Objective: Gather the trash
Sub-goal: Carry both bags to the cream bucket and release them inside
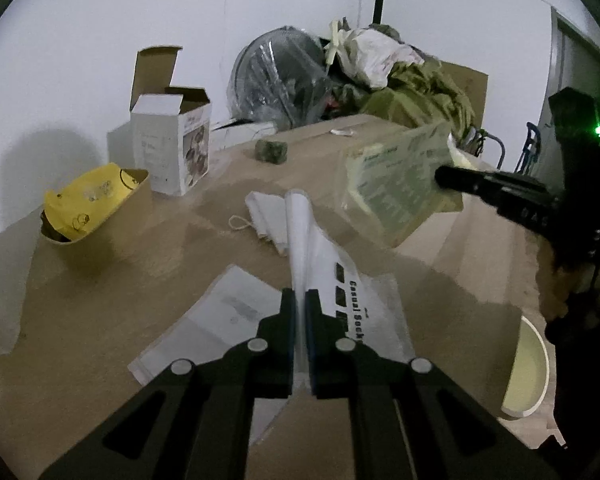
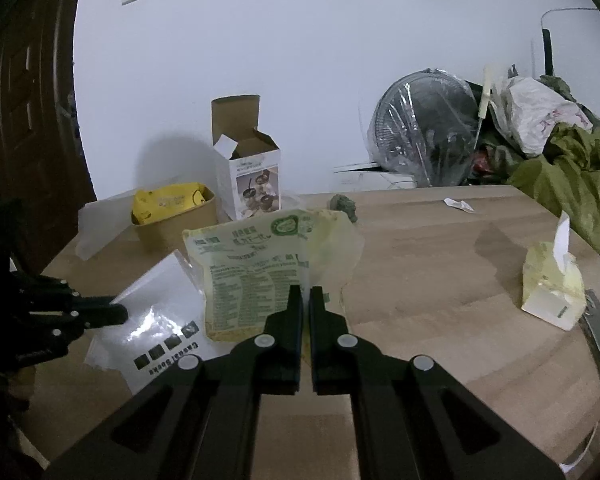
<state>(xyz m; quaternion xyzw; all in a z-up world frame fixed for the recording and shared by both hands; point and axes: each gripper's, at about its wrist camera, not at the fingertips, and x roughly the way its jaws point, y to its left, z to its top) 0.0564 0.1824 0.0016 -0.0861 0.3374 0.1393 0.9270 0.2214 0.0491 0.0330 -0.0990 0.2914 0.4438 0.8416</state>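
My left gripper (image 1: 299,298) is shut on a white plastic sock bag (image 1: 324,256) printed "Casual Socks" and holds it above the wooden table (image 1: 100,280). The bag also shows in the right wrist view (image 2: 156,312), with the left gripper (image 2: 120,314) at its left edge. My right gripper (image 2: 306,294) is shut on a yellow-green printed food pouch (image 2: 260,264) and holds it up off the table. In the left wrist view the pouch (image 1: 396,184) hangs from the right gripper (image 1: 444,178) at the right.
A brown paper bowl (image 1: 100,220) with a yellow wrapper (image 1: 88,196), an open white carton (image 1: 176,148), a paper sleeve (image 1: 224,316), a folded white cloth (image 1: 264,216) and a green lump (image 1: 272,151) lie on the table. A tissue pack (image 2: 552,284) lies right. A white bin rim (image 1: 528,372) sits below right.
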